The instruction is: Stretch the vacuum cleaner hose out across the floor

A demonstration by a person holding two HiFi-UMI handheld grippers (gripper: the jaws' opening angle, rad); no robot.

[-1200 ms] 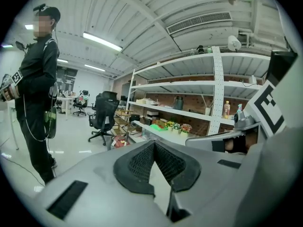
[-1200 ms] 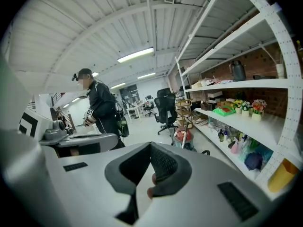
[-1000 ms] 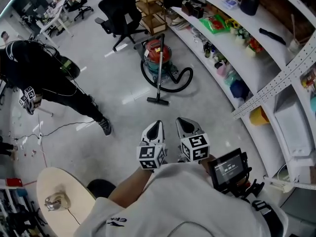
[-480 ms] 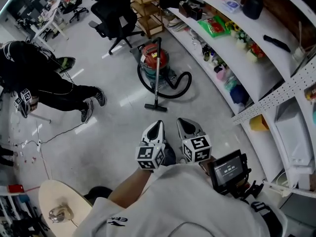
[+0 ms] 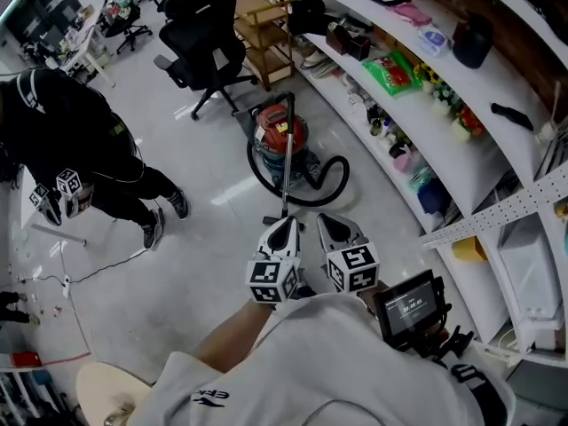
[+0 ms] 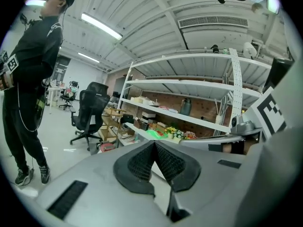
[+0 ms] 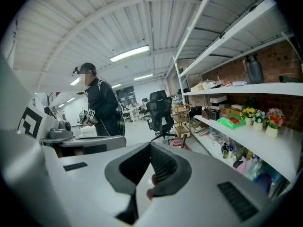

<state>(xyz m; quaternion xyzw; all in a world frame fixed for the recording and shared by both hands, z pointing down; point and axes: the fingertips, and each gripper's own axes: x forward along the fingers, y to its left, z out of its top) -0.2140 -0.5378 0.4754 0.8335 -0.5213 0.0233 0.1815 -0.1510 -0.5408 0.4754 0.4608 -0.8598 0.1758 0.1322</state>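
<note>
Presently both pairs of jaws are pressed together with nothing between them. On the left gripper (image 6: 154, 146) the two ribbed pads meet along one line at the tip, and the right gripper (image 7: 150, 149) shows the same. From the head view I find the two grippers side by side, close to the body, pointing forward over the floor (image 5: 204, 238).

The hose (image 5: 311, 202) is clear of both grippers and untouched. It lies on the floor ahead of them as a black loop, curving round the near side of the vacuum (image 5: 280, 134) and bulging out toward the shelves (image 5: 426, 114) on the right. It is coiled, not stretched out. The vacuum, a red and green canister, stands upright beyond the loop. Its wand (image 5: 287, 171) slopes down from the canister toward me, and its lower end passes behind the left gripper's tip in the head view. I cannot tell how the floor nozzle sits.

Beyond the vacuum I note a black chair (image 5: 209, 38) and a wooden cart (image 5: 266, 25). A person (image 5: 84, 136) in dark clothing stands well to the left, with a marker cube at the hand.
</note>
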